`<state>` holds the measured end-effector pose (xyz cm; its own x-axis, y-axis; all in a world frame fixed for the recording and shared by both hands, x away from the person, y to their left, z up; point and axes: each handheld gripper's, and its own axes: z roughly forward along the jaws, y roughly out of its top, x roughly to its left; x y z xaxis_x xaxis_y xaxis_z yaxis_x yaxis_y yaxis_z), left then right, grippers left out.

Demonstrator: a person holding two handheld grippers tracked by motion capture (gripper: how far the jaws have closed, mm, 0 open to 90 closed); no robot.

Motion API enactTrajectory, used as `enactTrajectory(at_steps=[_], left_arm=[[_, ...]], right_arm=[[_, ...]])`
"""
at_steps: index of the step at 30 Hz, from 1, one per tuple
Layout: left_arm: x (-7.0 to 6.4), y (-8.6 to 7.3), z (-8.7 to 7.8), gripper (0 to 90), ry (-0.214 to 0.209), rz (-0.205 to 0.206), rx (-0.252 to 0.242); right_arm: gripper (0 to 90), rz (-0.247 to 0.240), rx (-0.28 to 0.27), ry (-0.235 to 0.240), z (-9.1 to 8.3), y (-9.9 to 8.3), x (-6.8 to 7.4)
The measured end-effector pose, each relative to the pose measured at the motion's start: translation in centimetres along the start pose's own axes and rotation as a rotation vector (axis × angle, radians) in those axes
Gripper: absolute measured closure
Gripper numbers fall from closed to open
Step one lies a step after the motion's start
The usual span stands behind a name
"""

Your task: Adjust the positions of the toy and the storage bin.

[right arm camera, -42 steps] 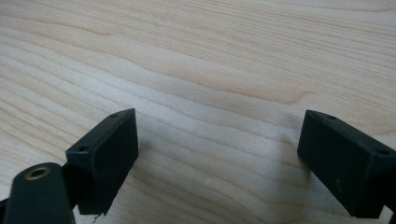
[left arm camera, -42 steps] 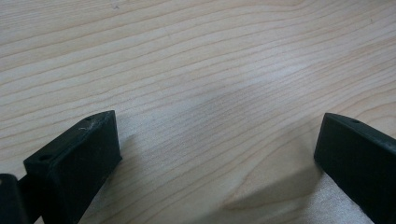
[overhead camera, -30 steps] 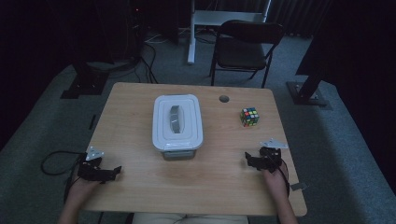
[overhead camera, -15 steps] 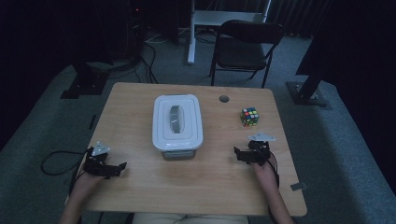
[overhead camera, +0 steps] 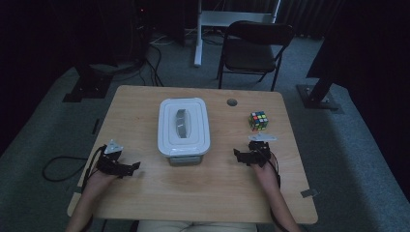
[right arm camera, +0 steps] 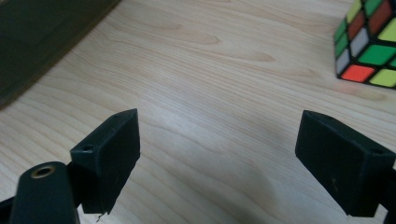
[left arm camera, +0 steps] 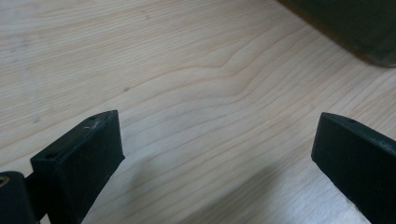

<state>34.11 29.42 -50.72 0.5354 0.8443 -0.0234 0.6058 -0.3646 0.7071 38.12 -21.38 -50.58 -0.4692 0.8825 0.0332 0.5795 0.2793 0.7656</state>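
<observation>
- The white lidded container (overhead camera: pixel 184 126) sits mid-desk, between the two grippers and a little farther from the person than either.
- Left gripper (overhead camera: pixel 129 168) — jaws spread wide, empty, near the container's left front corner, apart from it.
- Right gripper (overhead camera: pixel 240 155) — jaws wide apart too, holding nothing, just right of the container.
- The colourful puzzle cube (overhead camera: pixel 258 121) lies beyond the right gripper on the desk (overhead camera: pixel 145 101).

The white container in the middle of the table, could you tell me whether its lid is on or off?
On. In the high view the white container is covered by its lid, sitting flat within the rim, handle on top. Neither tongs touch it.
</observation>
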Motion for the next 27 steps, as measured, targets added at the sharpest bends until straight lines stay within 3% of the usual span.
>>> enactTrajectory(at_steps=[11, 20, 27], left_arm=[[-0.6, 1.6, 1.5, 2.6, -0.036, 0.011, -0.016], [-0.4, 3.1, 3.2, 2.5, -0.073, -0.007, -0.027], [-0.3, 4.3, 4.2, 2.5, -0.078, -0.021, -0.036]], right_arm=[[13.2, -0.012, -0.012, 0.037, 1.8, 1.1, 1.5], [13.3, -0.037, -0.01, 0.083, 3.6, 2.6, 3.1], [13.1, -0.038, -0.012, 0.094, 4.6, 3.7, 3.9]])
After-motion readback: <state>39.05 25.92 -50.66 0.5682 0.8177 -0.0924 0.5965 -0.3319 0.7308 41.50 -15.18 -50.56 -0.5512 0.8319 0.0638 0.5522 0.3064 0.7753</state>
